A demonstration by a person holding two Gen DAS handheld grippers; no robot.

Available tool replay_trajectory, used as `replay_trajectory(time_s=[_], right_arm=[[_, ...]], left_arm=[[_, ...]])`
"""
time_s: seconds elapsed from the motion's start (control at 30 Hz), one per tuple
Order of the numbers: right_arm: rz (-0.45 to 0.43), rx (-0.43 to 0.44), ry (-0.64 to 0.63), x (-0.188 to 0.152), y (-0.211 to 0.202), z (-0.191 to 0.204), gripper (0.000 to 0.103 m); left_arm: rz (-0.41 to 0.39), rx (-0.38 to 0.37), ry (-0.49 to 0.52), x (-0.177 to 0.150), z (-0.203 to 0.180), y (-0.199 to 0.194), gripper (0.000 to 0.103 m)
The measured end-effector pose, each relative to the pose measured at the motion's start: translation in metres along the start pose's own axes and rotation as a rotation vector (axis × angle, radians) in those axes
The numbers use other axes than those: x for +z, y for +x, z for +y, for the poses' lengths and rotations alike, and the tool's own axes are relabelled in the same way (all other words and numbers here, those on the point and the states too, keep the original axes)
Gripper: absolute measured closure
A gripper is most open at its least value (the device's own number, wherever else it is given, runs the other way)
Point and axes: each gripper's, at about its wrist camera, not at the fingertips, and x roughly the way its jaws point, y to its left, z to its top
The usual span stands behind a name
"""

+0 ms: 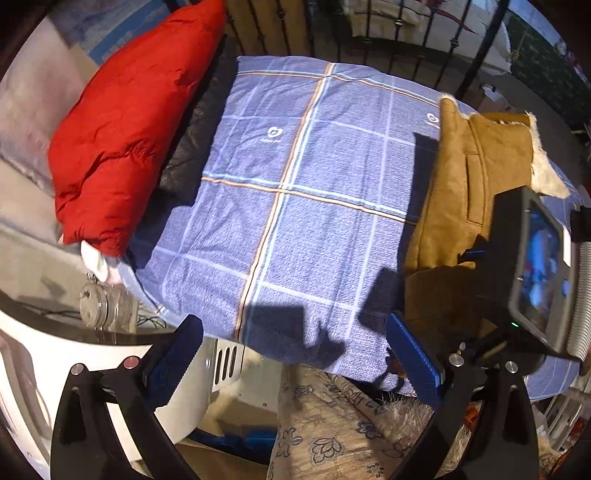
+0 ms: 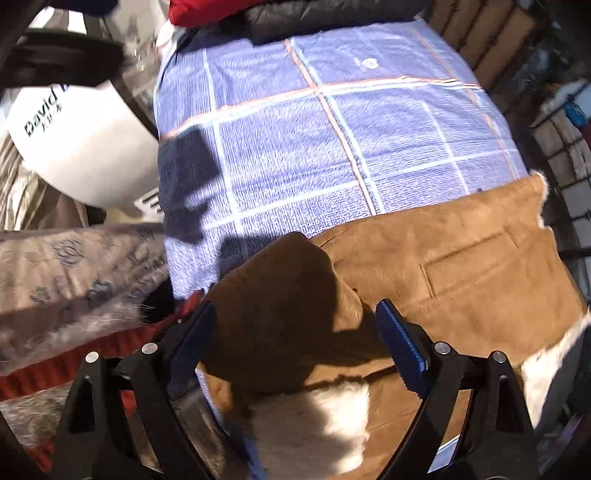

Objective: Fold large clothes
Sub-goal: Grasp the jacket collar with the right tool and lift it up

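Note:
A folded brown suede coat (image 1: 476,184) with white fleece lining lies on the right side of the bed covered by a blue checked sheet (image 1: 295,192). In the right wrist view the coat (image 2: 461,266) fills the lower right, its fleece (image 2: 314,424) showing near me. My left gripper (image 1: 295,362) is open and empty over the near edge of the bed. My right gripper (image 2: 295,354) is open just above the coat's dark folded sleeve (image 2: 280,314); its body shows in the left wrist view (image 1: 535,273).
A folded red puffer jacket (image 1: 125,133) lies on a dark jacket (image 1: 199,136) at the bed's left side. A white appliance (image 1: 44,354) and a glass jar (image 1: 107,306) stand left of the bed. A floral cloth (image 1: 332,428) lies near. A metal railing (image 1: 369,33) stands behind.

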Motion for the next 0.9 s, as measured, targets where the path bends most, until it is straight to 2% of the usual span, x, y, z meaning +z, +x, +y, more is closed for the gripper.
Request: replay_trajectory(time_s=[0.03,0.1,0.13,0.2,0.27,0.3,0.33,0.4,0.5,0.6,0.7,0.73,0.8,0.83,0.9], right_arm=[[0.052,-0.010,-0.036,0.003,0.012,0.006,0.016],[0.103,0.007,-0.114,0.000,0.025,0.017,0.017],[0.120,0.001,-0.161,-0.002,0.026,0.024,0.022],[0.134,-0.001,-0.204,-0.011,0.022,0.030,0.044],[0.113,0.052,-0.154,-0.017,0.011,0.021,0.056],[0.075,0.106,-0.104,-0.021,-0.001,0.013,0.062],[0.046,0.149,-0.055,-0.023,-0.011,0.006,0.063],[-0.039,0.236,0.061,-0.025,-0.041,-0.010,0.068],[-0.234,0.310,0.186,-0.011,-0.101,-0.033,0.071],[-0.507,0.357,0.408,-0.012,-0.168,-0.083,0.072],[-0.746,0.347,0.563,-0.032,-0.237,-0.130,0.073],[-0.809,0.341,0.592,-0.036,-0.257,-0.137,0.073],[-0.929,0.346,0.643,-0.053,-0.295,-0.148,0.074],[-0.981,0.352,0.660,-0.064,-0.312,-0.150,0.074],[-1.093,0.356,0.679,-0.087,-0.345,-0.149,0.075]], left_arm=[[0.011,0.006,-0.035,-0.006,0.011,0.002,0.006],[0.032,0.010,-0.109,-0.021,0.032,0.006,0.006],[0.044,0.014,-0.144,-0.029,0.042,0.010,0.006],[0.067,0.032,-0.204,-0.043,0.056,0.019,0.006],[0.065,0.070,-0.234,-0.055,0.063,0.027,0.006],[0.050,0.091,-0.231,-0.059,0.063,0.029,0.006],[0.032,0.099,-0.220,-0.061,0.061,0.031,0.006],[0.012,0.076,-0.192,-0.060,0.053,0.034,0.006],[-0.037,-0.042,-0.158,-0.052,0.041,0.030,0.006],[-0.126,-0.224,-0.086,-0.045,0.027,0.003,0.006],[-0.233,-0.340,0.016,-0.038,0.008,-0.030,0.006],[-0.259,-0.350,0.053,-0.034,-0.001,-0.037,0.006],[-0.301,-0.299,0.115,-0.024,-0.017,-0.043,0.006],[-0.325,-0.264,0.120,-0.019,-0.020,-0.044,0.006],[-0.350,-0.282,0.084,-0.009,-0.014,-0.042,0.006]])
